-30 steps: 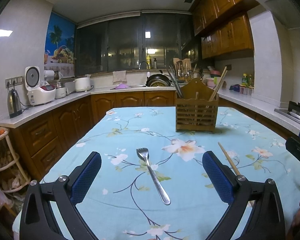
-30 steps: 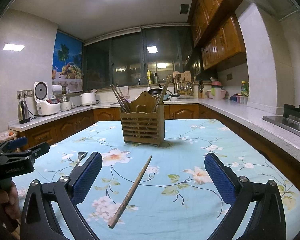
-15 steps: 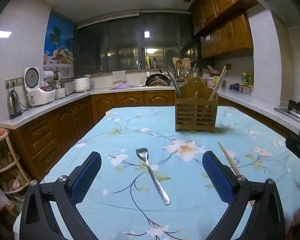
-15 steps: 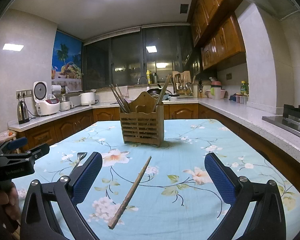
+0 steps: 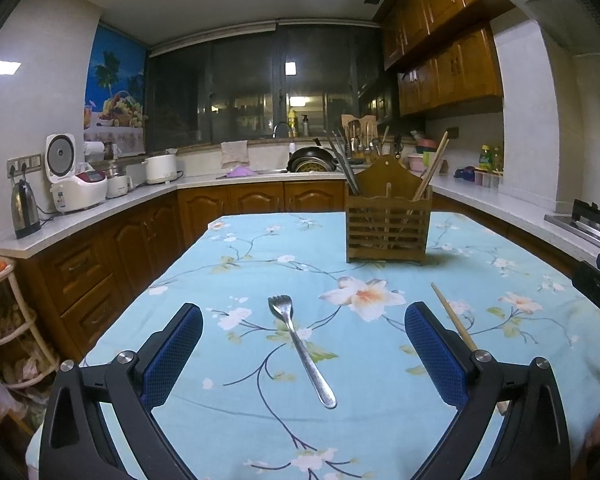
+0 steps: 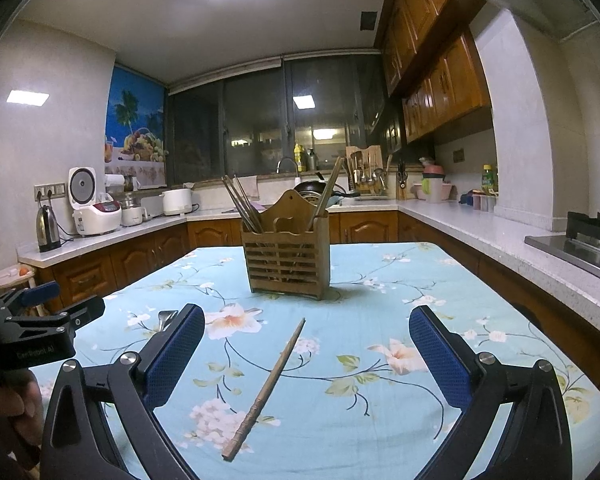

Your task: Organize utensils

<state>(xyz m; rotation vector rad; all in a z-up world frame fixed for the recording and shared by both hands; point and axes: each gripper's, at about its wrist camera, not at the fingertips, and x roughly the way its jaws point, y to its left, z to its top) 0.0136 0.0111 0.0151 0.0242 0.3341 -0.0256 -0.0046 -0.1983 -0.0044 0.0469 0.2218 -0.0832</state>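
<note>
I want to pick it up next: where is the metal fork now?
In the left wrist view, the metal fork lies flat on the floral tablecloth, between the open left tongs.

Both your wrist cameras sit low over the bench, facing 12 o'clock; they share the caddy.

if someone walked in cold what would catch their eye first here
Probably the bright blue floral tablecloth, with a wooden utensil holder standing at its far end, chopsticks poking out. Nearer, a metal fork lies flat between the open left tool, and a single wooden chopstick lies loose in front of the open right tool.
</note>
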